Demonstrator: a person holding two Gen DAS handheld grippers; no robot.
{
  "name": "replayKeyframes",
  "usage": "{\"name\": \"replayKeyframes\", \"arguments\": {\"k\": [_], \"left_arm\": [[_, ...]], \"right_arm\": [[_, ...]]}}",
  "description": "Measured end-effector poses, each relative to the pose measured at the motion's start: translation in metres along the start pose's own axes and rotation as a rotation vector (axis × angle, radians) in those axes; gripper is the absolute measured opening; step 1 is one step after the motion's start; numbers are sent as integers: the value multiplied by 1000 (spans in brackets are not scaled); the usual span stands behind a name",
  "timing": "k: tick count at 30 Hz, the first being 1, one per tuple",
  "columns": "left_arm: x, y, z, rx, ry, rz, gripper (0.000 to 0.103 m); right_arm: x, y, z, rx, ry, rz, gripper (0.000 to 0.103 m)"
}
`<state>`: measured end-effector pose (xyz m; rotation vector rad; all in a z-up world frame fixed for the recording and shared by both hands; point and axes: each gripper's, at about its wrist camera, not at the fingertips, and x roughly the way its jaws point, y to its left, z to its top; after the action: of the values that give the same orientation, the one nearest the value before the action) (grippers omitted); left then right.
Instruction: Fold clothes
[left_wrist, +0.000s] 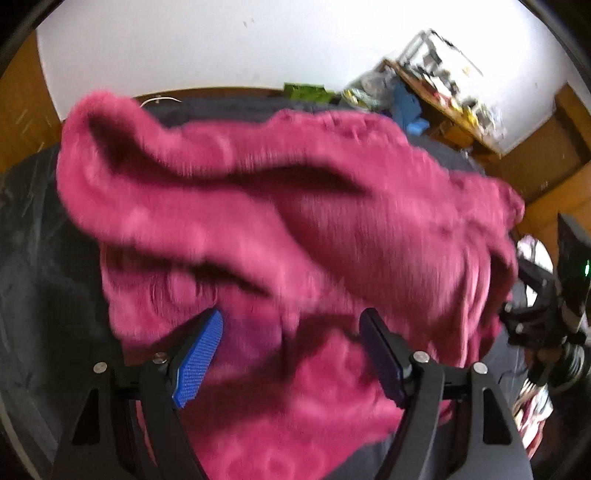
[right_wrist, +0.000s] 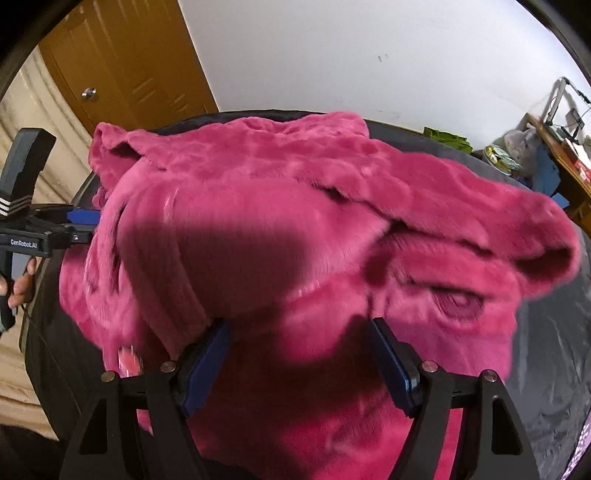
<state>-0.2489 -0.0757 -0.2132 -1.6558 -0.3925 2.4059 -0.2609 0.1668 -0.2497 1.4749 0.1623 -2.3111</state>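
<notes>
Fluffy magenta fleece garment (right_wrist: 295, 221) lies heaped on dark round table (right_wrist: 546, 369); both grippers, left (left_wrist: 291, 354) & right (right_wrist: 301, 362), hang agape, holding nothing, prob. seeking an edge.

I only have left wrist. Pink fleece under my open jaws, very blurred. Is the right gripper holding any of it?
Observer: No. In the right wrist view the right gripper stands open above the pink fleece, nothing pinched between its pads.
Operator: What's to the left of the fleece? My view just shows dark cover.
Observer: The left gripper itself, side on at the fleece's edge, with a hand on its handle.
Operator: Anything behind it?
Observer: A brown door with a round knob, in the wall beyond the dark cover.
</notes>
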Motion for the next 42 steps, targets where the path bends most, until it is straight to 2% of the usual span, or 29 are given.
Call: {"name": "replayKeyframes", "arguments": {"k": [4, 7, 11, 14, 16, 19, 21, 24, 26, 29, 32, 35, 36, 37, 38, 40, 42], "left_arm": [[-15, 17, 30, -185, -142, -90, 79], [-18, 36, 46, -286, -199, -138, 79], [3, 46, 55, -338, -152, -108, 79], [4, 46, 50, -354, -171, -154, 79], [-3, 44, 47, -318, -191, -190, 79], [-12, 31, 52, -176, -197, -202, 79], [-16, 15, 52, -38, -188, -189, 79], [-7, -7, 50, 164, -122, -80, 79], [7, -12, 53, 212, -80, 8, 79], [23, 1, 62, 115, -78, 42, 79], [22, 26, 69, -76, -149, 17, 79], [9, 54, 71, -281, -264, -41, 79], [5, 61, 70, -327, -294, -58, 79], [2, 68, 69, -367, -319, -72, 79], [2, 70, 69, -374, -316, -76, 79], [3, 65, 69, -314, -289, -53, 79], [2, 56, 68, -247, -263, -32, 79]], "right_arm": [[-2, -6, 31, 40, -70, -20, 78], [-7, -19, 57, 101, -135, -34, 78], [-6, -37, 91, 177, -186, -56, 78], [-12, -41, 98, 189, -211, -66, 78], [-11, -39, 99, 177, -208, -60, 78], [-12, -38, 92, 137, -189, -45, 78], [-14, -35, 87, 88, -166, -21, 78], [-8, -23, 80, -17, -106, 22, 78], [2, -14, 80, -95, -55, -5, 78], [26, -13, 89, -110, 12, -75, 78], [37, -21, 104, -61, -11, -122, 78], [23, -34, 121, 16, -155, -280, 78], [14, -41, 125, 61, -215, -314, 78], [7, -48, 126, 106, -244, -301, 78], [2, -54, 126, 146, -256, -272, 78], [-5, -62, 125, 194, -266, -219, 78], [-5, -52, 119, 136, -234, -209, 78]]}}
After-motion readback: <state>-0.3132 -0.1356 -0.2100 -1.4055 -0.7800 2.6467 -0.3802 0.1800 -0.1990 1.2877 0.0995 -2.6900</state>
